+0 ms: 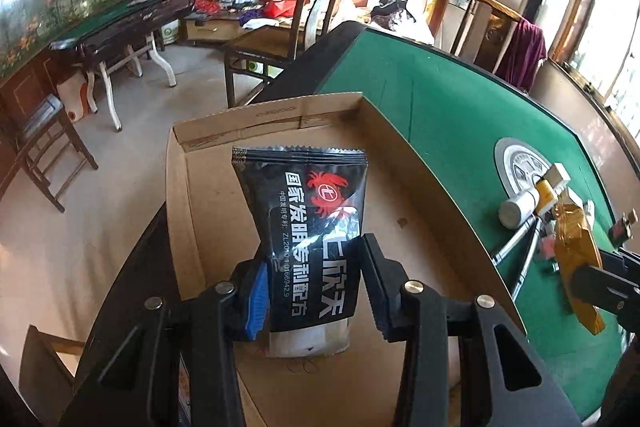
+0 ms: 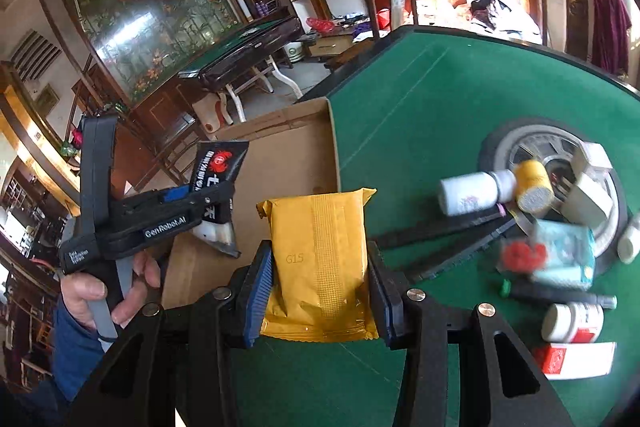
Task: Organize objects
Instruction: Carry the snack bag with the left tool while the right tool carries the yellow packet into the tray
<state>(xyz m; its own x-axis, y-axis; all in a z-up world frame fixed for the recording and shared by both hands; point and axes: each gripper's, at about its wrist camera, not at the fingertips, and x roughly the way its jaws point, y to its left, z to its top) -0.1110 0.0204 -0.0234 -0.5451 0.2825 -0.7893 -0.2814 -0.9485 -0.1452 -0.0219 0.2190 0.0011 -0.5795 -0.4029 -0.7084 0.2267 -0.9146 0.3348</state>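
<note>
Pouch, glossy black, red crab logo

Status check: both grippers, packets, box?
Left gripper shut on black packet, over cardboard box. Right gripper shut on yellow packet. Nothing blocking.

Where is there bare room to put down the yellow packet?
The cardboard box floor is bare around the black pouch. The green felt is bare between the box wall and the round centre plate. Crowded: bottles and boxes on and below that plate.
</note>
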